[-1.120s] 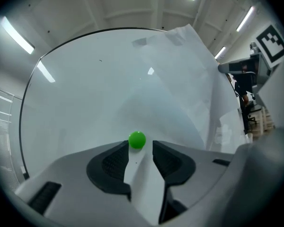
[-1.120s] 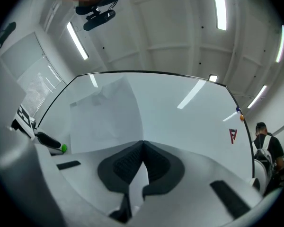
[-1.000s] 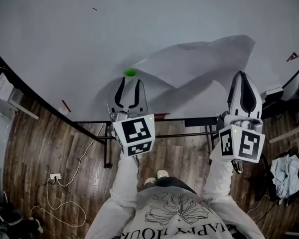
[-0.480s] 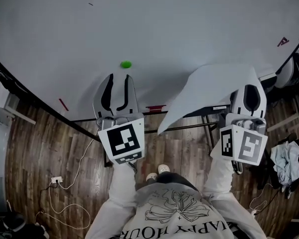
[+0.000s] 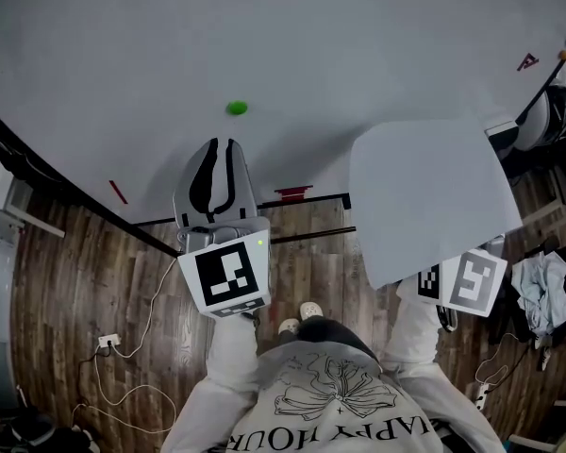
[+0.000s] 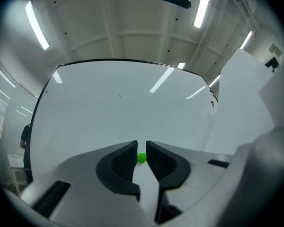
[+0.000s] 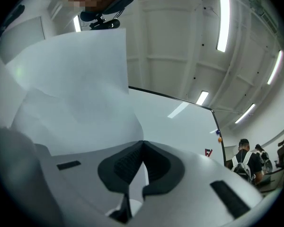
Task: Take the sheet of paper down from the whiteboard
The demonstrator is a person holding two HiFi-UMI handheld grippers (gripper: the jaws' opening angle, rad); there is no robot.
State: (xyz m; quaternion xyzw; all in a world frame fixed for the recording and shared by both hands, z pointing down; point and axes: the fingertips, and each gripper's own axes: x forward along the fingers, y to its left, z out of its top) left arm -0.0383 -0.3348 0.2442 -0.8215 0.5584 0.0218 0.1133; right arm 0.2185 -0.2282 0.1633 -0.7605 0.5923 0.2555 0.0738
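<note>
The white sheet of paper (image 5: 424, 192) is off the whiteboard (image 5: 292, 45) and hangs in front of me. My right gripper (image 7: 143, 148) is shut on its lower edge; in the right gripper view the sheet (image 7: 75, 93) rises up and to the left. In the head view the sheet hides the right jaws and only the marker cube (image 5: 462, 281) shows. My left gripper (image 5: 224, 146) points at the board just below a green magnet (image 5: 236, 108). Its jaws are closing to a narrow gap with nothing between them. The magnet (image 6: 141, 158) shows through that gap, still on the board.
A red marker (image 5: 292, 193) lies on the board's tray, and a small red mark (image 5: 527, 62) is at the board's right. The board's stand (image 5: 264, 239), cables (image 5: 123, 347) and a heap of cloth (image 5: 538, 295) are on the wooden floor. People (image 7: 244, 160) stand beyond the board's right edge.
The sheet came away from the board and swung towards me with the right gripper. The left gripper drew back from the green magnet and its jaws narrowed.
</note>
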